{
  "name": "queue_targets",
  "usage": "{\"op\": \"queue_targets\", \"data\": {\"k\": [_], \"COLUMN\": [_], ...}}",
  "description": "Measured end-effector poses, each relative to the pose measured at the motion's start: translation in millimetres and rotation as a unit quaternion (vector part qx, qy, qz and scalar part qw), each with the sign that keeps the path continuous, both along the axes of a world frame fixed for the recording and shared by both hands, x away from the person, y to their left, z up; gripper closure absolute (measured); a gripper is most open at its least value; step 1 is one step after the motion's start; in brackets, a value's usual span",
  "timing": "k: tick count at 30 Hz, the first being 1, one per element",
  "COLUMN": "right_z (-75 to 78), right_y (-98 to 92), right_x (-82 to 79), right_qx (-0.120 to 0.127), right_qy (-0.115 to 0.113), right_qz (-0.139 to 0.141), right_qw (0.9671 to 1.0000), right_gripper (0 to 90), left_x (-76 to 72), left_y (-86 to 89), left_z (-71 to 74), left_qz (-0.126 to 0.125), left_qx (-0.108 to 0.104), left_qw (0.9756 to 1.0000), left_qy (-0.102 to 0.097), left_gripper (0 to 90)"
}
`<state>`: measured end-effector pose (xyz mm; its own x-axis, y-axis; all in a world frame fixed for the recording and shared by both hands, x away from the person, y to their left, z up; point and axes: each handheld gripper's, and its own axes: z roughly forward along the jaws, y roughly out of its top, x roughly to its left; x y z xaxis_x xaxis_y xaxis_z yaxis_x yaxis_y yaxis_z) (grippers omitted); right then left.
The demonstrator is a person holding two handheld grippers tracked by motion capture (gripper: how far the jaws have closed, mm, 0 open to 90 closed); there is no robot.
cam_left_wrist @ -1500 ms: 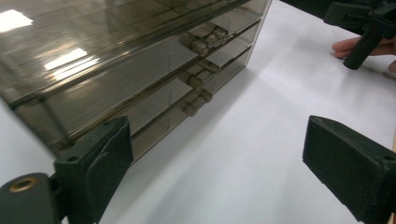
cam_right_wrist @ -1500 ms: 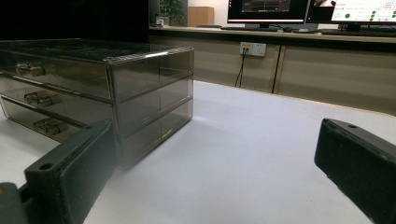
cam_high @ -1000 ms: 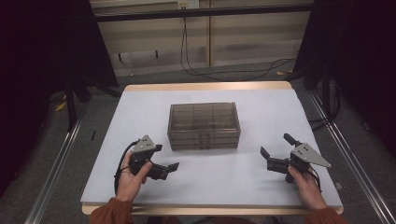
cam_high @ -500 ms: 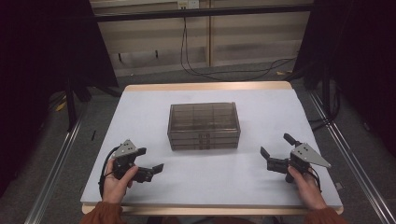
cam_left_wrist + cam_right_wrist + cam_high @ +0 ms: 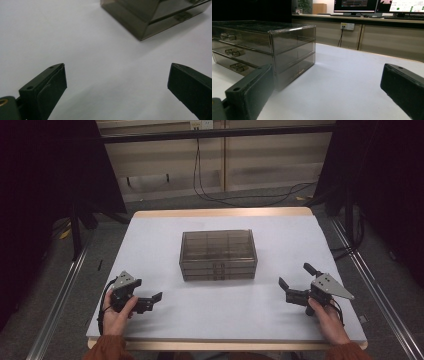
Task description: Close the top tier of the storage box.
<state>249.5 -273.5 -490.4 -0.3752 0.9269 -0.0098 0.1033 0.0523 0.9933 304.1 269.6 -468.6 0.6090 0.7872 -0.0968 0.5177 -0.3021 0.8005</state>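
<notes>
Two grippers sit low at the near edge of the table (image 5: 150, 225), one to each side, and neither holds anything. The left gripper (image 5: 150, 301) has its jaws spread wide, pointing in toward the middle; the left gripper view catches a near corner of the drawer box (image 5: 150, 17) up ahead. The right gripper (image 5: 296, 281) is likewise agape, aimed left and forward. Between them and farther back stands the drawer box (image 5: 218, 254), long axis across the table, three pulls facing the person. The right gripper view shows those pulls (image 5: 234, 52) stacked; both hands look about equally far off, I'd say.
</notes>
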Motion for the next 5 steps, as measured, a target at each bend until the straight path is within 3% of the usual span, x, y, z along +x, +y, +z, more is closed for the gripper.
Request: {"op": "queue_targets", "data": {"k": [3, 4, 5], "right_z": [0.1, 0.2, 0.2], "right_y": [-0.1, -0.2, -0.2], "right_x": [0.0, 0.1, 0.1], "right_qx": [-0.001, 0.0, 0.0], "right_qy": [0.002, 0.003, 0.003], "right_qz": [-0.001, 0.0, 0.0], "right_qw": [1.0, 1.0, 1.0], "right_gripper": [0.0, 0.0, 0.0], "left_x": [4.6, 6.7, 6.7], "left_y": [-0.4, 0.4, 0.4], "left_z": [-2.6, -3.5, -3.5], "left_qz": [0.023, 0.02, 0.02], "left_qx": [0.003, 0.016, 0.016], "left_qw": [0.9997, 0.9996, 0.9996], "left_qy": [0.001, 0.006, 0.006], "left_gripper": [2.3, 2.2, 2.5]}}
